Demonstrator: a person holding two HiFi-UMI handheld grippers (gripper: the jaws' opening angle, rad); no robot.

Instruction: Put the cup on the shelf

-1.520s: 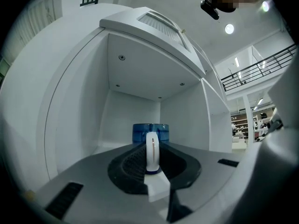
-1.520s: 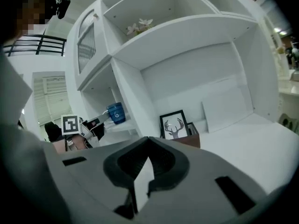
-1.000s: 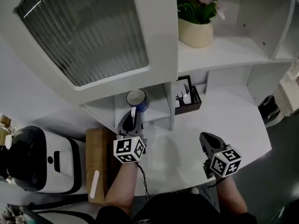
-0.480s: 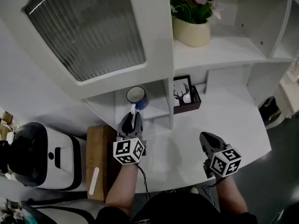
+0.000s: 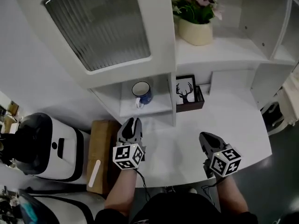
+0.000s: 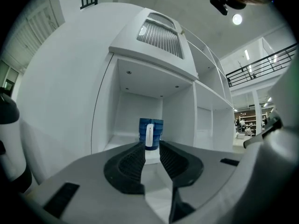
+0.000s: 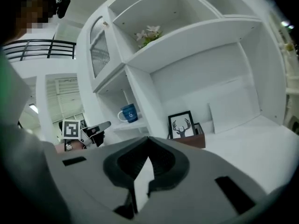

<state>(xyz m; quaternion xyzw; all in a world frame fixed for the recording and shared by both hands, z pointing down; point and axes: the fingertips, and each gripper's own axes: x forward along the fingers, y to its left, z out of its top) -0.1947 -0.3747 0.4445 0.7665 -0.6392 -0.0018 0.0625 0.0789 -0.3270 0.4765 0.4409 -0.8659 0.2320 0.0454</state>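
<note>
The left gripper (image 6: 152,147) is held with its jaws a narrow slit apart, nothing between them. The right gripper (image 7: 148,140) is closed on nothing. The blue cup (image 5: 141,93) is seen upright on the low shelf (image 5: 157,109), clear of both. The placing is judged done; only a straight withdrawal is called for.

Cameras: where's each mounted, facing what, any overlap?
Head view: on the person's head, steeply down at desk and shelf; forearms, left tongs and right tongs show.
Left gripper view: on left tongs, along its slightly parted jaws at the blue cup on the shelf.
Right gripper view: on right tongs, jaws together, facing the shelf; left tongs visible.
Shared: cup in all three; deer picture in head and right.
</note>
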